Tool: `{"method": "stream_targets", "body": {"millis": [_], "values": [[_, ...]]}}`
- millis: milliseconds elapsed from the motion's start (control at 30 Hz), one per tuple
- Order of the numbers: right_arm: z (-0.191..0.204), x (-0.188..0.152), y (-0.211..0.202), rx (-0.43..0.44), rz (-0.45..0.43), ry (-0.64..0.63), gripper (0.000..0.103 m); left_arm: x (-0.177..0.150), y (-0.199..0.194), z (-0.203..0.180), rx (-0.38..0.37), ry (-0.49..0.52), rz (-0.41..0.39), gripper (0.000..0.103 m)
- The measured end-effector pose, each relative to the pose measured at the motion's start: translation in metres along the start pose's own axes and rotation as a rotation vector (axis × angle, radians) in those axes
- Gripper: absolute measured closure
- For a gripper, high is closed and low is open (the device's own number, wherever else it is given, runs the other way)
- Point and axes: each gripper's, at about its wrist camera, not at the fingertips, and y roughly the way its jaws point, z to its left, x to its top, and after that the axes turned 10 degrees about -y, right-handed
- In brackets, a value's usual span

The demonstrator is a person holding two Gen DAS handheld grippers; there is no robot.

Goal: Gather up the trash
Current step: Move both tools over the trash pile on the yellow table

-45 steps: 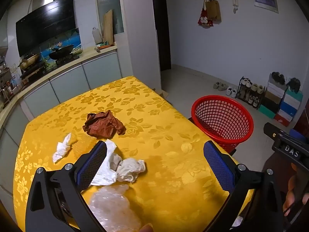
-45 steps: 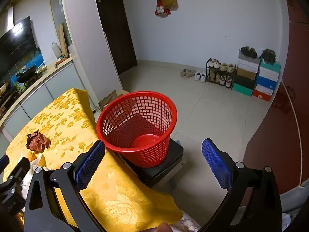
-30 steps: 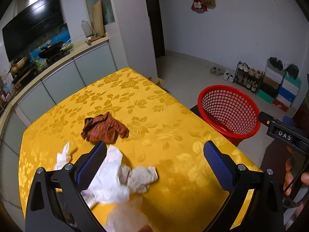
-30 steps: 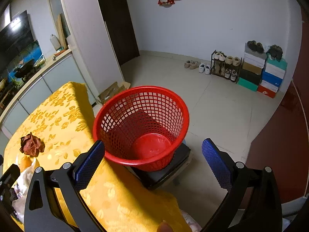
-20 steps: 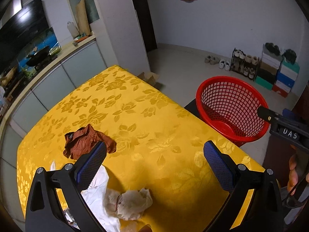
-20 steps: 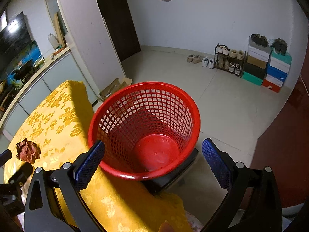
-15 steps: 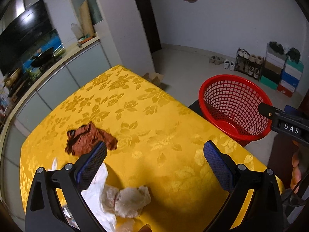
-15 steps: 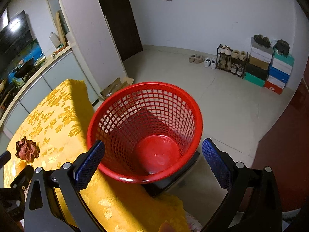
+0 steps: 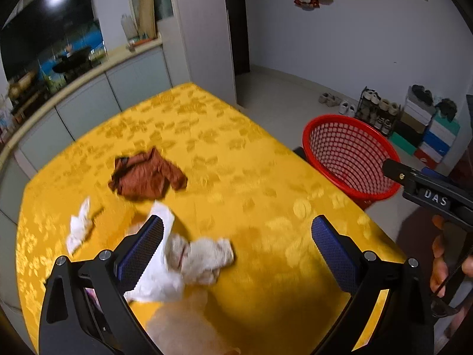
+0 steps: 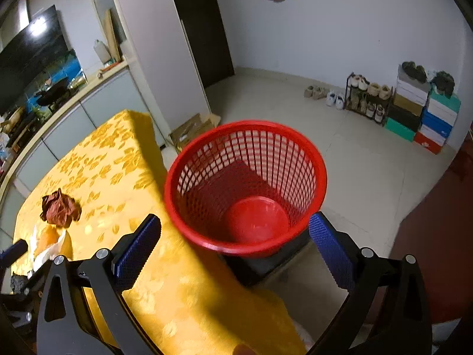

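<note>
Trash lies on the yellow tablecloth (image 9: 236,153): a crumpled brown wrapper (image 9: 145,176), a small white tissue (image 9: 78,227), a white paper sheet (image 9: 156,278) and a beige crumpled wad (image 9: 204,256). A clear plastic bag (image 9: 183,325) lies nearest the camera. My left gripper (image 9: 236,251) hangs open above the table, its left pad over the white paper. An empty red mesh basket (image 10: 245,189) stands on a dark stand beside the table's edge. My right gripper (image 10: 235,250) is open, held over the basket's near rim with nothing in it. The brown wrapper (image 10: 59,208) shows in the right wrist view too.
A kitchen counter (image 9: 77,82) with cabinets runs behind the table. A shoe rack (image 10: 366,97) and stacked shoe boxes (image 10: 428,112) line the far wall. A flattened cardboard box (image 10: 192,130) lies on the floor. A person's hand (image 9: 440,254) holds the right gripper's handle.
The left gripper's view has swung back down toward the trash pile and is motion-blurred. The right gripper has shifted a little, so the basket sits farther right and nearer in its view.
</note>
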Motion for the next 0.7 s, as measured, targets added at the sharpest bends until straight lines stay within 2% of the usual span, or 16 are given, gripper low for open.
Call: {"method": "stream_targets", "body": {"millis": [200,367,500,700], "values": [[0.014,-0.008,-0.019,-0.052,-0.017,0.004,0.006,-0.005,-0.016,0.02,-0.037,-0.024,-0.013,0.006],[0.018,-0.015,-0.037,-0.085,-0.062,0.025,0.006,-0.007,-0.028,0.026,-0.048,-0.01,-0.064,0.006],[0.019,-0.018,-0.045,-0.088,-0.056,0.03,0.006,-0.009,-0.03,0.027,-0.015,0.01,-0.074,0.006],[0.04,-0.017,-0.051,-0.072,-0.056,-0.039,0.006,-0.014,-0.04,0.043,0.036,-0.031,-0.109,0.006]]}}
